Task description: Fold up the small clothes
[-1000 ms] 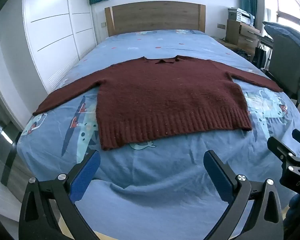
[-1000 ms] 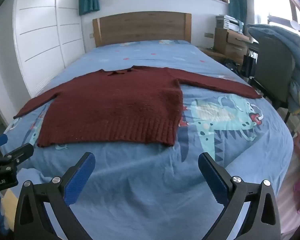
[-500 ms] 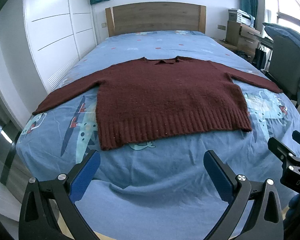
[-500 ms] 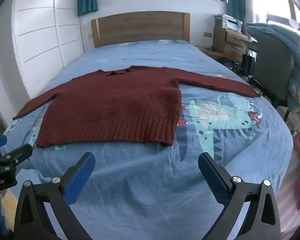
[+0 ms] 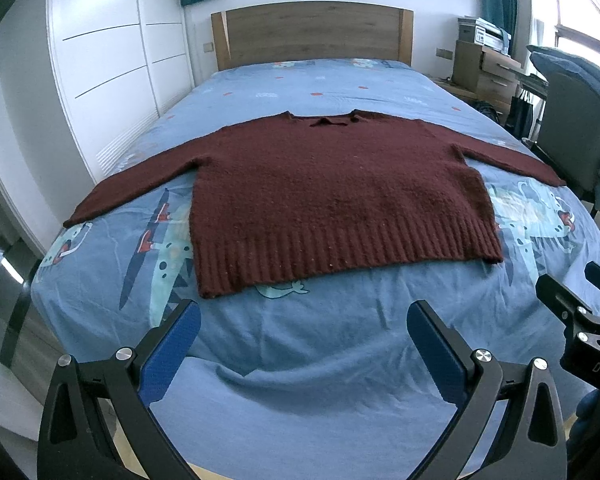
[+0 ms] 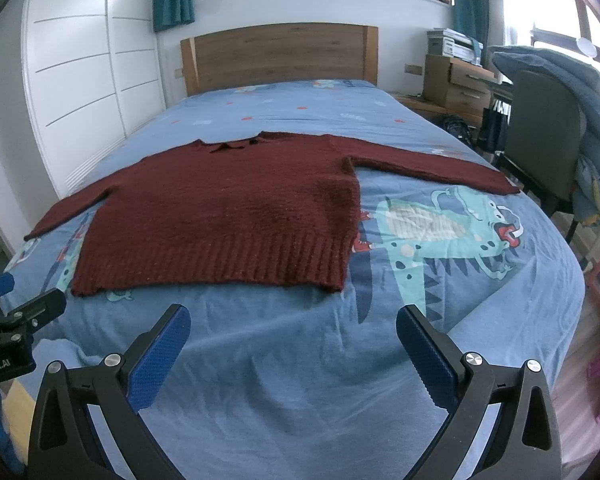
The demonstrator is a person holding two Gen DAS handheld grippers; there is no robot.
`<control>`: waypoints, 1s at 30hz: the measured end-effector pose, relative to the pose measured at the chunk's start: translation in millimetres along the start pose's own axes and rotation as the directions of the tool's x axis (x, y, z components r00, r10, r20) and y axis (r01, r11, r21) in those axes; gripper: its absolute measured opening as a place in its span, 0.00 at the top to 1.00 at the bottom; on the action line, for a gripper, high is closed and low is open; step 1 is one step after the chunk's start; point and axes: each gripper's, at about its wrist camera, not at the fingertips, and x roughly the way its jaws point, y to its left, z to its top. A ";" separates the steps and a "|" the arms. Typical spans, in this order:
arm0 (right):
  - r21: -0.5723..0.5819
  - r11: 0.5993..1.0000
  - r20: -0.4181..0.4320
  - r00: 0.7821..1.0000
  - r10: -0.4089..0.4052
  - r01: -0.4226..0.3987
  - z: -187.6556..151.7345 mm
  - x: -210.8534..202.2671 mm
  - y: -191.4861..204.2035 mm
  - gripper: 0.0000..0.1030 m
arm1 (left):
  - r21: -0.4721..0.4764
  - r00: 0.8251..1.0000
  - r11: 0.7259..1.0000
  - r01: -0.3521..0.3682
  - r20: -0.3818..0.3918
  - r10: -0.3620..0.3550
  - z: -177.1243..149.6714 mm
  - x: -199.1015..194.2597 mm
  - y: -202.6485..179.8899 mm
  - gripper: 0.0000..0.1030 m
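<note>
A dark red knit sweater (image 5: pixel 332 196) lies flat on the blue bed (image 5: pixel 300 352), front down or up I cannot tell, both sleeves spread out, ribbed hem toward me. It also shows in the right wrist view (image 6: pixel 228 220). My left gripper (image 5: pixel 304 320) is open and empty, above the bed's near end, short of the hem. My right gripper (image 6: pixel 292 320) is open and empty, also short of the hem, nearer the sweater's right corner. Each gripper shows at the edge of the other's view.
The bed sheet has dinosaur prints (image 6: pixel 440 232). A wooden headboard (image 5: pixel 312 34) stands at the far end. White wardrobe doors (image 5: pixel 100 60) line the left. A chair draped with a blue quilt (image 6: pixel 552 132) and wooden drawers (image 6: pixel 456 80) stand at the right.
Both views have shifted slightly; the sweater sits a little lower and nearer in frame. Both grippers stay open.
</note>
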 end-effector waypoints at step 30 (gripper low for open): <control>0.012 1.000 -0.023 1.000 0.008 -0.007 8.5 12.8 -1.6 0.00 | -0.016 0.999 1.000 0.007 -0.037 -0.007 5.4 11.4 1.7 0.01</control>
